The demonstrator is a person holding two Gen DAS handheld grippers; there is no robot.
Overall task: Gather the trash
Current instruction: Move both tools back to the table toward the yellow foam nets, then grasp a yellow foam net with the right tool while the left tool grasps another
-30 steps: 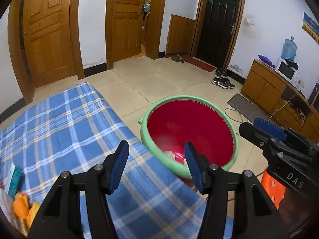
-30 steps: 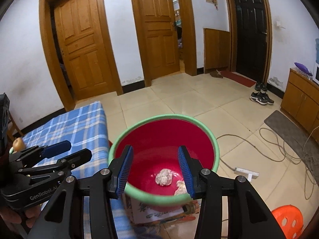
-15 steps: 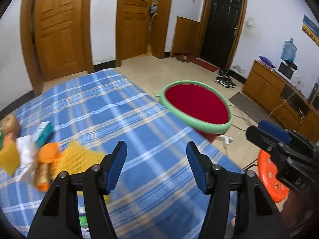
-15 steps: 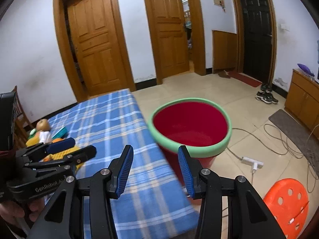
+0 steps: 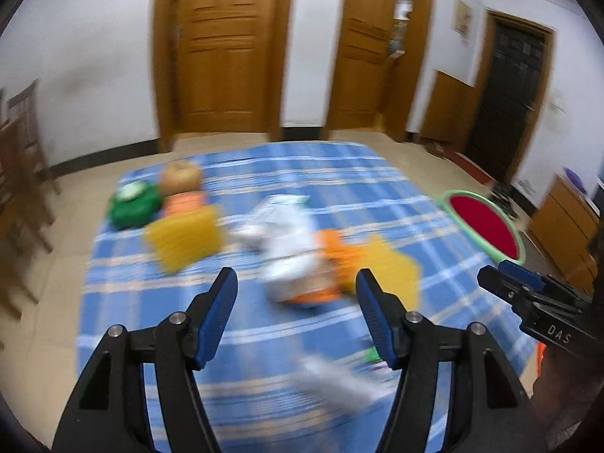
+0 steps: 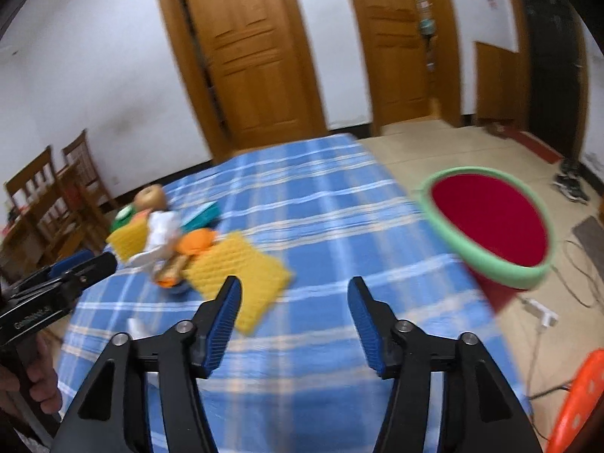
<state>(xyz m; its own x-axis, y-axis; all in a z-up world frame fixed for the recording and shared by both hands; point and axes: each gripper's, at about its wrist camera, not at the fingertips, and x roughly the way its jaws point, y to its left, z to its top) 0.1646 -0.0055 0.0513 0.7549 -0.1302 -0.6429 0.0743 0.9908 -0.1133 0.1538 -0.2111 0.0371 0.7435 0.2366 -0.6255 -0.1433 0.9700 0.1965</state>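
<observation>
Both grippers are empty, jaws opening with nothing between them. The trash pile (image 5: 302,253) lies mid-table on the checked cloth (image 5: 339,188), dead ahead of the left gripper (image 5: 297,317). From the right gripper (image 6: 290,321) it sits off to the left, so the left looks nearer; the red basin (image 6: 487,222) waits beyond the table's right edge.

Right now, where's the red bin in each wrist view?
Left wrist: the red bin sits at the right edge, past the table's far right corner.
Right wrist: the bin is large at right, beside the table's right edge.
Shared landmark: the blue plaid tablecloth.
</observation>
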